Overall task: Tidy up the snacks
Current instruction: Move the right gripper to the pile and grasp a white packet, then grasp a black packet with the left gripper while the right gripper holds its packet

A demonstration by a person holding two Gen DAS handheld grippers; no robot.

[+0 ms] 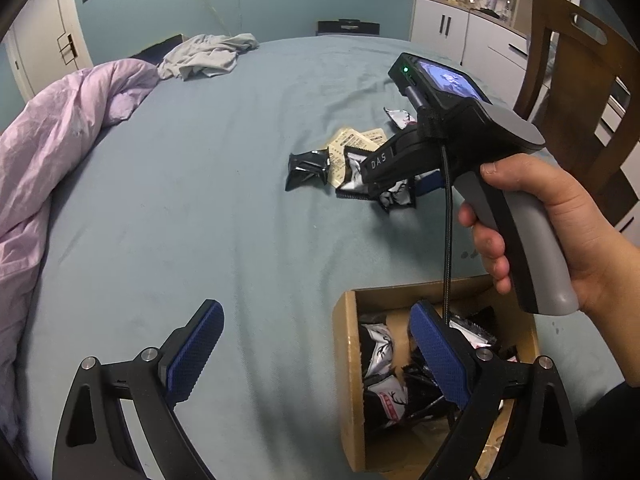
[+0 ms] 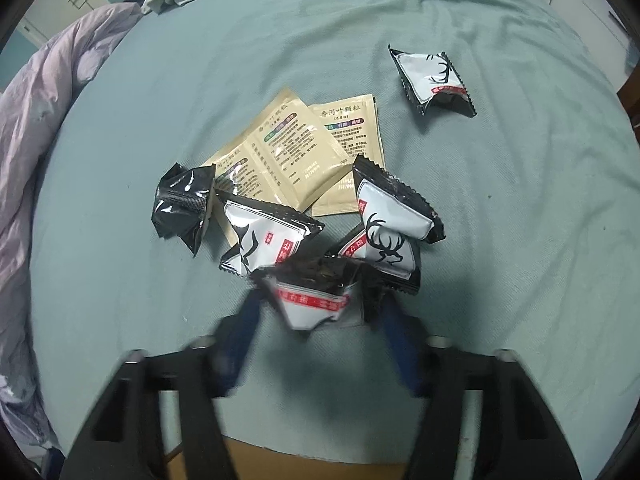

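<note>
Blue ribbed pads line the left claw (image 1: pixel 316 356), which is held wide open with nothing between its jaws. Its left finger hangs over the bare teal bed sheet (image 1: pixel 200 200); its right finger hangs over the open cardboard box (image 1: pixel 350 360). Several black-and-white snack packets (image 1: pixel 380 354) are seen inside the box, lying loosely on one another.

Further right, the right claw (image 2: pixel 316 312) is gripped by a hand (image 1: pixel 560 240) and is pointed steeply down into the loose pile of snacks on the bed. Its jaws are seen partly closed and blurred, with a black-and-white packet with a red label (image 2: pixel 316 300) between them. The packet appears pinched, though the blur leaves the contact of the pads unclear.

Just beyond it, two more deer-print packets (image 2: pixel 384 224) lie overlapping; another (image 2: pixel 264 236) lies to their left, beside a black crumpled packet (image 2: pixel 182 208). Two tan sachets (image 2: pixel 296 152) lie flat beneath them. One deer-print packet (image 2: pixel 434 76) lies apart at the far right. A strip of the cardboard box is seen at the bottom edge of the right wrist view.
</note>
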